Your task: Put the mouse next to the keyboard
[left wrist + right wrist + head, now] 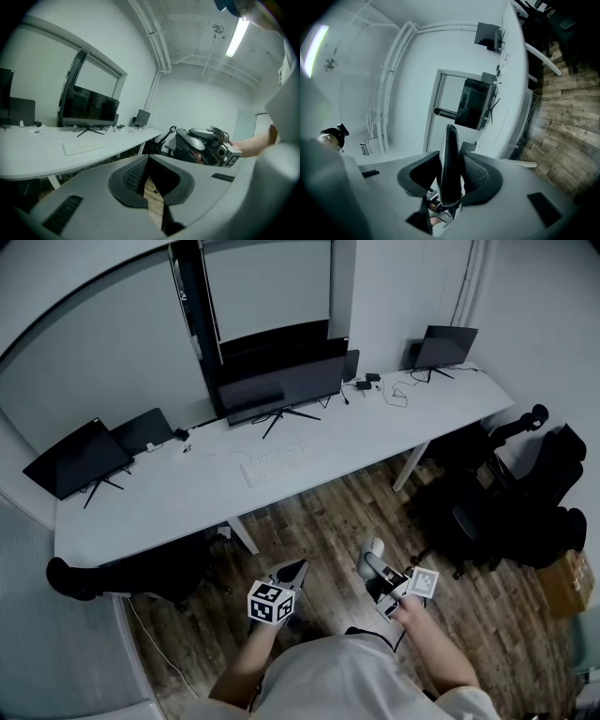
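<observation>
Standing well back from the tabletop [169, 493], the person holds the mouse [450, 145] in the air over the wooden floor [328, 521]. The right tongs [373, 563] pinch it edge-on, one pad on each flank. The left tongs [148, 159] are pressed together at the tips with nothing between them and hang beside the right ones. The white keyboard [278, 461] lies on the tabletop in front of the large middle monitor [281, 388], well apart from the mouse. By my reading the pickup is done, while the carry to the desk, the setting down just beside the keyboard and the release are all left to do
</observation>
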`<state>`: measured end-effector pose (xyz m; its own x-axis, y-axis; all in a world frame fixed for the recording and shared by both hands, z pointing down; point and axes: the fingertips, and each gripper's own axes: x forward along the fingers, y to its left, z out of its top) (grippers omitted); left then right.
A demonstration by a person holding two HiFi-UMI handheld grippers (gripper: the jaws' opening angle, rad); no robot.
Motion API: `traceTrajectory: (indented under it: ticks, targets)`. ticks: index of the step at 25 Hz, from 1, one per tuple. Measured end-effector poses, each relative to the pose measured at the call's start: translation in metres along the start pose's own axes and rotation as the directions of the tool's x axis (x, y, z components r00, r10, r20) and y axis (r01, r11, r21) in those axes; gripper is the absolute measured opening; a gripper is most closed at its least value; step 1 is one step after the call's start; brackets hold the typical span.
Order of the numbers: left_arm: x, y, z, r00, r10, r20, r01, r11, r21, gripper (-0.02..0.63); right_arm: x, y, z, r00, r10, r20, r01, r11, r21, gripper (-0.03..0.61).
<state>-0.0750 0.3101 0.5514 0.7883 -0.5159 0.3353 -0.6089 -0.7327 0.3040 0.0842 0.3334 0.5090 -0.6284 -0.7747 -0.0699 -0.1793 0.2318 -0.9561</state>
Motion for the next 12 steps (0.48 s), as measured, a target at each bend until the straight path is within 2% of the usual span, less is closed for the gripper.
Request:
traceTrajectory:
  ticks: [6, 12]
  targets:
    - [-0.013, 0.012, -0.006, 1.0, 0.0, 0.003, 0.0, 1.0, -0.005, 0.017, 0.01, -0.003, -0.017, 1.0, -0.001, -0.009, 0.001, 1.0, -0.007, 0.15]
    - [-0.016, 0.021, -0.006, 1.0, 0.003, 0.004, -0.003, 1.0, -0.012, 0.017, 0.022, -0.002, -0.016, 1.0, 0.014, -0.006, -0.014, 1.0, -0.005, 0.15]
